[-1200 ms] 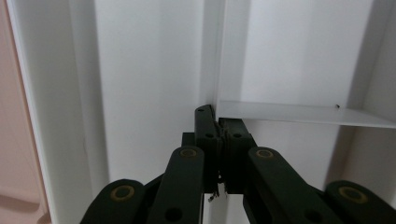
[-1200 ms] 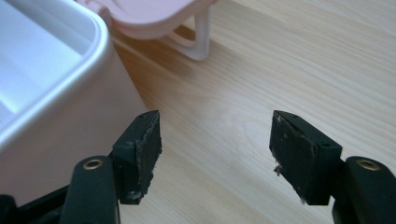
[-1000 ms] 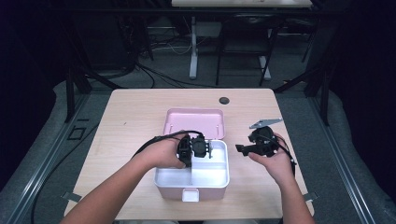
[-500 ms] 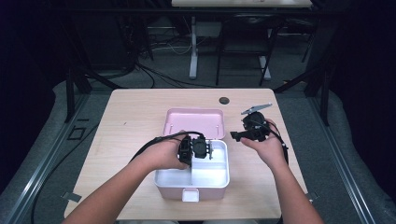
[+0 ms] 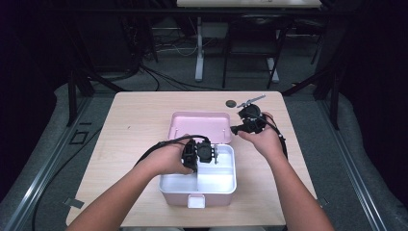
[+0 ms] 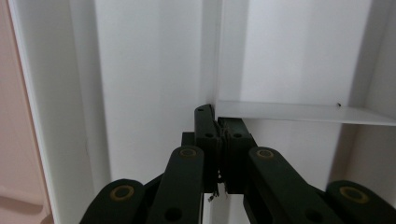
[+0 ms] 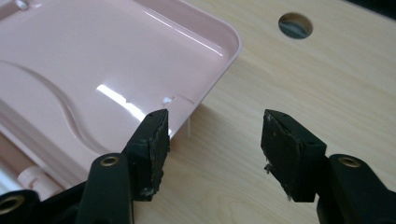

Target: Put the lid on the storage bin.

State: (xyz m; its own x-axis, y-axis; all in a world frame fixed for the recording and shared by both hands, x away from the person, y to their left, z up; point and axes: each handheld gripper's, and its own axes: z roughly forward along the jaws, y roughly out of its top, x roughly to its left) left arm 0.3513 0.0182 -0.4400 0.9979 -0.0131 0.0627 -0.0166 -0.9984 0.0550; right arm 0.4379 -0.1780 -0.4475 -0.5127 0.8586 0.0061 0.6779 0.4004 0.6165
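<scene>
The white box [image 5: 198,185] sat at the near middle of the table [image 5: 139,120], its pink latch tab facing the near edge and its pink lid [image 5: 199,126] folded back flat on the far side. Inside the box, the left gripper [image 5: 204,153] was clenched on the upper edge of the white divider [image 6: 299,112]; the left gripper view showed both jaws pressed together on that thin wall, with white compartment floor on either side. The compartments appeared to hold nothing, as far as the high view allowed. The right gripper [image 7: 212,135] hovered just beyond the far right corner of the lid; its jaws had just been closing, yet they stood apart with nothing between them, one pad over the lid rim and the other over bare wood. By judgement, the box had been opened and steadied, and the lid remained to be grasped and swung shut. Farther off, a round cable hole [image 5: 231,103] lay in the tabletop near the far edge, clear of the work. The left gripper inside the box would obstruct a closing lid until withdrawn.
</scene>
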